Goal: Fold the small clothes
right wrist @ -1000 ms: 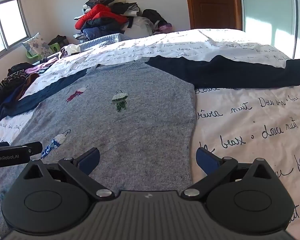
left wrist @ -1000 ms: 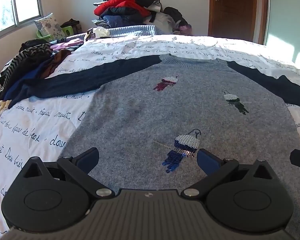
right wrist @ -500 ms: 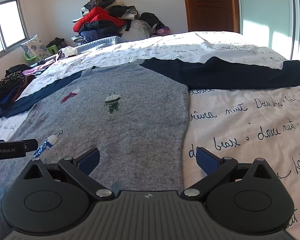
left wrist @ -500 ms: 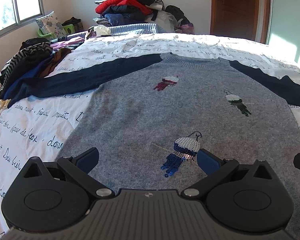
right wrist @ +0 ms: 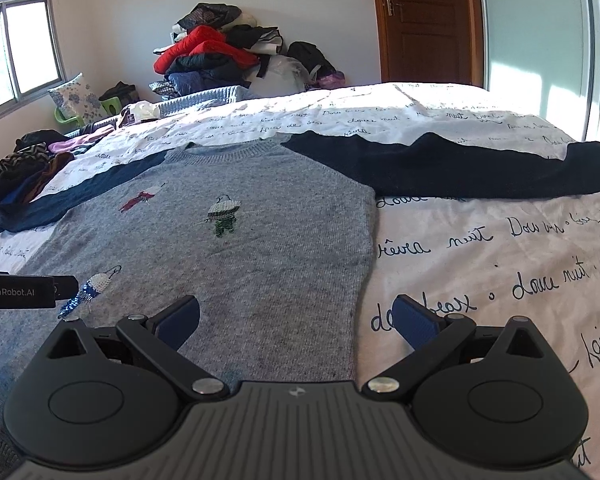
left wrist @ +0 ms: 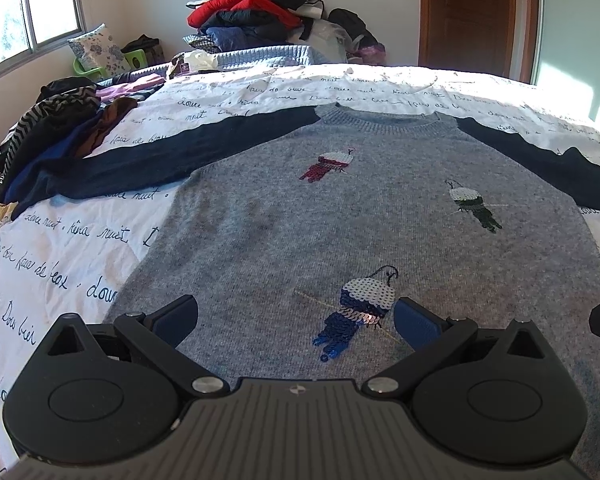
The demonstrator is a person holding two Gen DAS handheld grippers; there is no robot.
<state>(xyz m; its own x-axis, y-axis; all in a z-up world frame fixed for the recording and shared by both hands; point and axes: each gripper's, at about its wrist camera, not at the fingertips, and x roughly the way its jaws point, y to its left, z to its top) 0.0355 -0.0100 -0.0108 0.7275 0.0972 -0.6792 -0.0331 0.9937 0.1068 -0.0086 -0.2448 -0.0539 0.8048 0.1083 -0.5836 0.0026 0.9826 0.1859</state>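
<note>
A grey knit sweater (left wrist: pixel 340 220) with dark navy sleeves and three sequin birds lies flat, front up, on the bed; it also shows in the right wrist view (right wrist: pixel 260 248). Both sleeves are spread out sideways. My left gripper (left wrist: pixel 296 316) is open and empty, low over the sweater's hem near the blue sequin bird (left wrist: pixel 356 308). My right gripper (right wrist: pixel 296 316) is open and empty over the sweater's right side edge, one finger over the sweater and one over the sheet. The left gripper's body (right wrist: pixel 20 292) shows at the left edge of the right wrist view.
The bed has a white sheet (right wrist: pixel 500 248) printed with black script. A heap of loose clothes (left wrist: pixel 52 128) lies along the bed's left side. A big pile of clothes (left wrist: pixel 260 12) stands behind the bed. A wooden door (left wrist: pixel 472 12) is at the back right.
Both grippers have drawn back slightly and dropped lower toward the sweater's hem; the sweater has not moved and both grippers stay open.
</note>
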